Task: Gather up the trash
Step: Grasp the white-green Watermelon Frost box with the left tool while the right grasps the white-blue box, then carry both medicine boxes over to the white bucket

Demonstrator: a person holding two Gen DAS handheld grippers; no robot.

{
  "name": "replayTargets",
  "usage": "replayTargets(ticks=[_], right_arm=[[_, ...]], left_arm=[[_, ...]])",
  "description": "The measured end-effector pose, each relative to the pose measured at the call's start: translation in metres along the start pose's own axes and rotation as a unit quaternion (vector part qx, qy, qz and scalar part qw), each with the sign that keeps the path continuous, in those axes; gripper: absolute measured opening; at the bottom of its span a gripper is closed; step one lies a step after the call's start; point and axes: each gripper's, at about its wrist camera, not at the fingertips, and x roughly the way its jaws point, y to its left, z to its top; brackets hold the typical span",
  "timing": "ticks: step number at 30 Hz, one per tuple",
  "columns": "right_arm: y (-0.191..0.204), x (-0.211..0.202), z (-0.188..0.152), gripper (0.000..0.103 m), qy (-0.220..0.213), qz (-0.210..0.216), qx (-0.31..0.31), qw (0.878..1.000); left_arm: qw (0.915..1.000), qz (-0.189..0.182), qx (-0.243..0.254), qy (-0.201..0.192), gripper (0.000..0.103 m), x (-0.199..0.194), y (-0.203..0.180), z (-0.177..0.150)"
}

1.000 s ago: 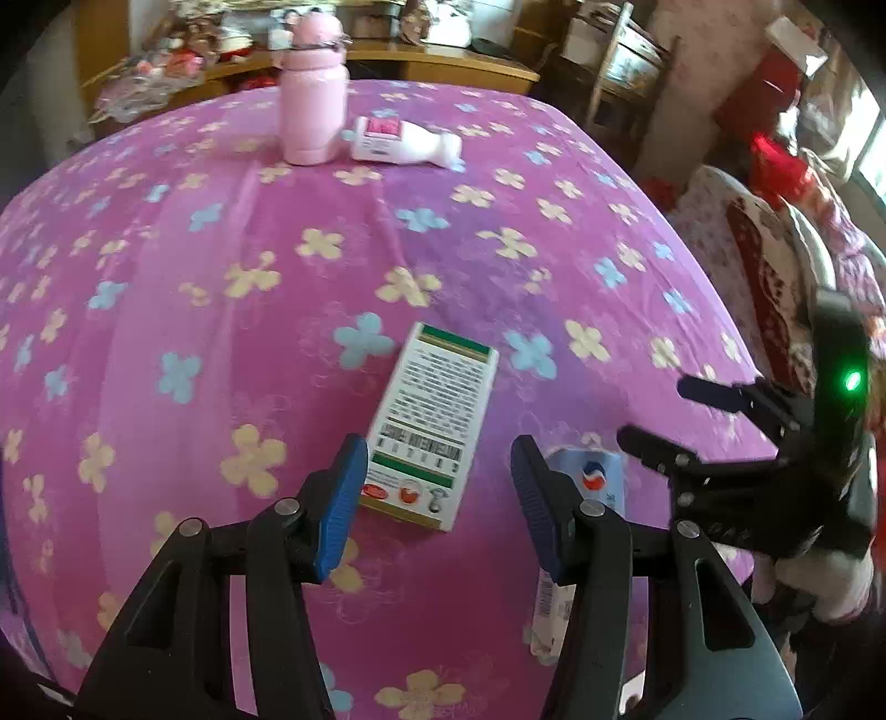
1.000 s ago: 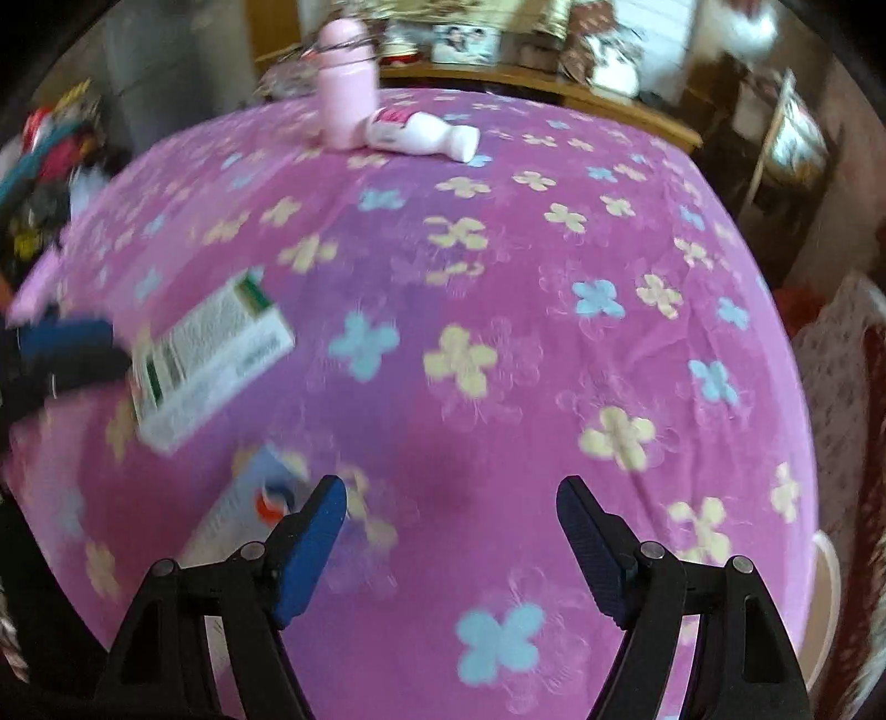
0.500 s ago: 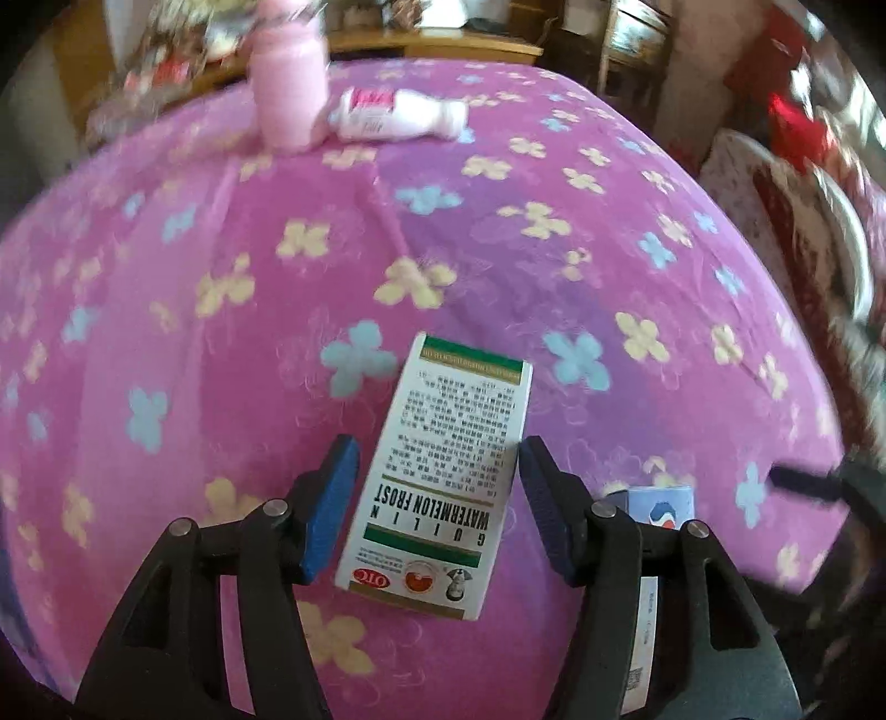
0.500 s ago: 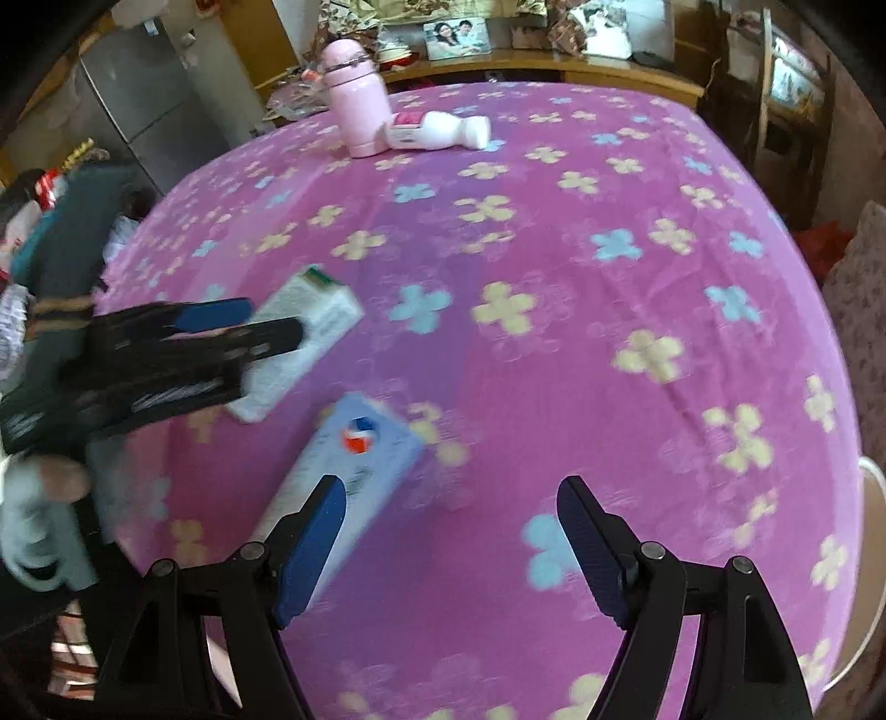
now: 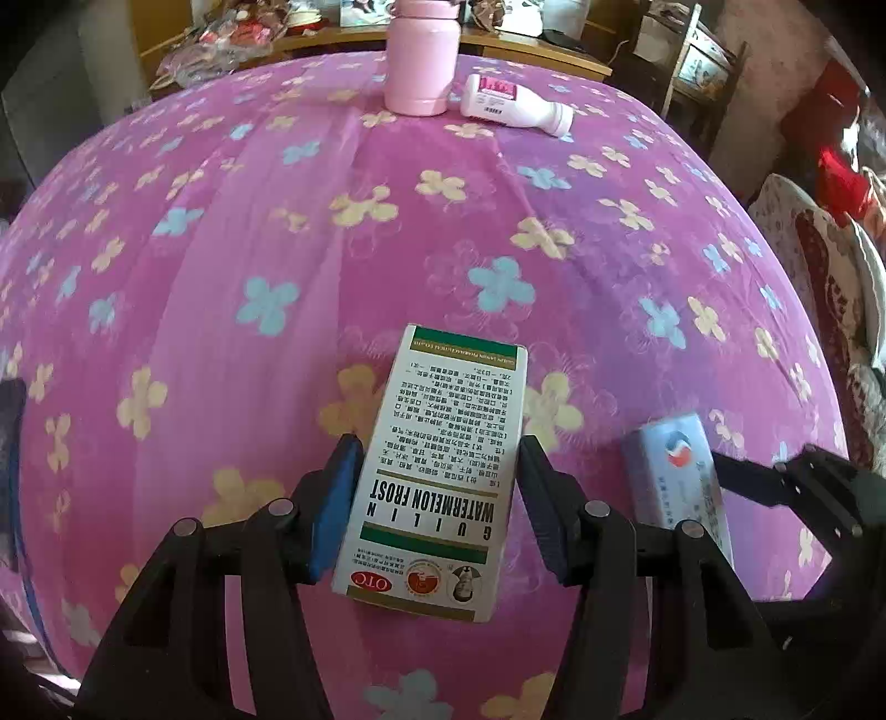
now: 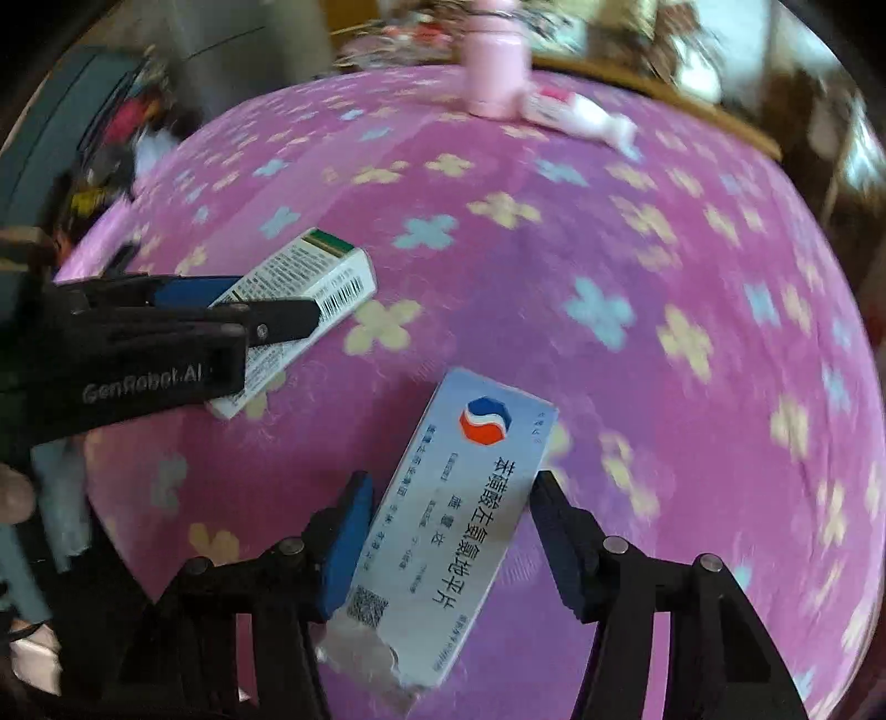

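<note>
A white and green medicine box [image 5: 437, 471] lies flat on the pink flowered tablecloth [image 5: 387, 249]. My left gripper [image 5: 437, 504] is open with a finger on each side of the box, close to its edges. It also shows in the right wrist view [image 6: 310, 288], with the left gripper [image 6: 260, 310] around it. A pale blue medicine box [image 6: 448, 515] with a torn near end lies to the right. My right gripper [image 6: 448, 548] is open and straddles it. This blue box shows in the left wrist view [image 5: 678, 471] too.
A pink flask [image 5: 422, 58] stands at the far side of the table, with a white and pink bottle [image 5: 515, 105] lying beside it. A wooden shelf with clutter [image 5: 332, 33] runs behind the table. A patterned chair [image 5: 819, 277] stands to the right.
Both grippers moved forward and down. The left now straddles the green and white box further along; the right came over the blue box, which now sits between its fingers.
</note>
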Motion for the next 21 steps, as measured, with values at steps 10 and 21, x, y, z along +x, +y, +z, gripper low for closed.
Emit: replayTargets(ticks=[10, 21], right_arm=[[-0.014, -0.007, -0.007, 0.06, -0.001, 0.024, 0.037, 0.999], [-0.032, -0.031, -0.013, 0.048, -0.046, 0.022, 0.047, 0.998]], left_arm=[[0.9997, -0.014, -0.018, 0.004, 0.055, 0.007, 0.001, -0.002], [0.9994, -0.022, -0.001, -0.027, 0.051, -0.013, -0.024, -0.003]])
